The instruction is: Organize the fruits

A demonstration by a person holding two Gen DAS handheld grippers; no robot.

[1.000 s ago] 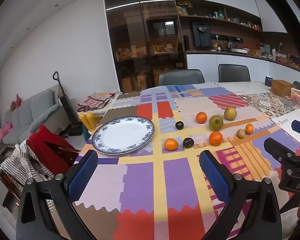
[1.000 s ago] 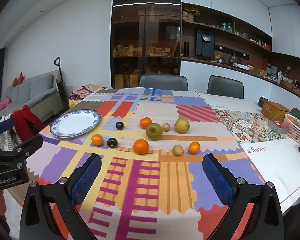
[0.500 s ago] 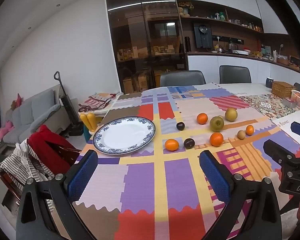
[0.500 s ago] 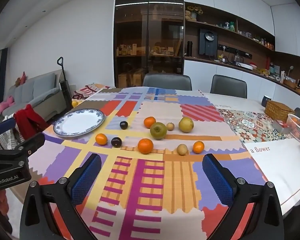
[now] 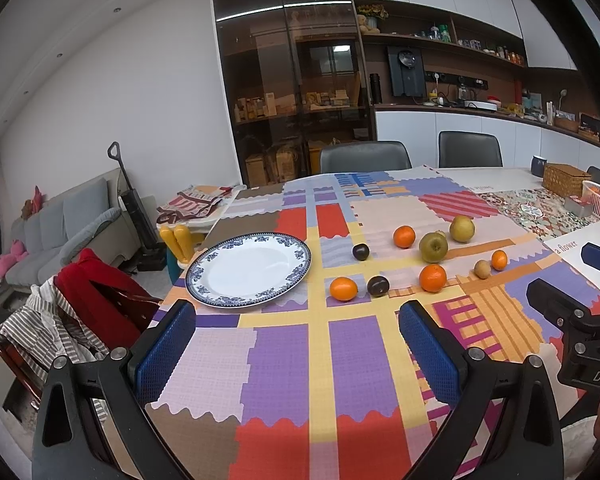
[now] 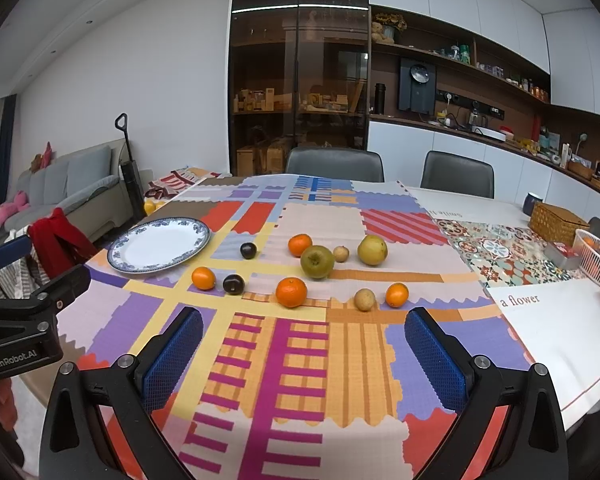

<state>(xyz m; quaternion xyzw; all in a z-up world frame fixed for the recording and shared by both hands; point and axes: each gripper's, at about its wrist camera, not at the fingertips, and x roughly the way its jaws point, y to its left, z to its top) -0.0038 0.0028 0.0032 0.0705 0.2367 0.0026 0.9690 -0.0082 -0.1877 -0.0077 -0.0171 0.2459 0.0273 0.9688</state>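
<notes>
Lying beyond right hand-held gripper (image 6: 300,354): fruits (image 6: 291,291).

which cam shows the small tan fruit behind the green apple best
The right wrist view: the small tan fruit sits fully clear beside the green apple. In the left wrist view the apple hides nearly all of it.

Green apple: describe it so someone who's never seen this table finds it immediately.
Start at the blue-rimmed plate on the patchwork tablecloth, then go right into the fruit cluster. The green apple sits mid-cluster, between an orange and a yellow pear. It is the only dull olive-green fruit.
</notes>
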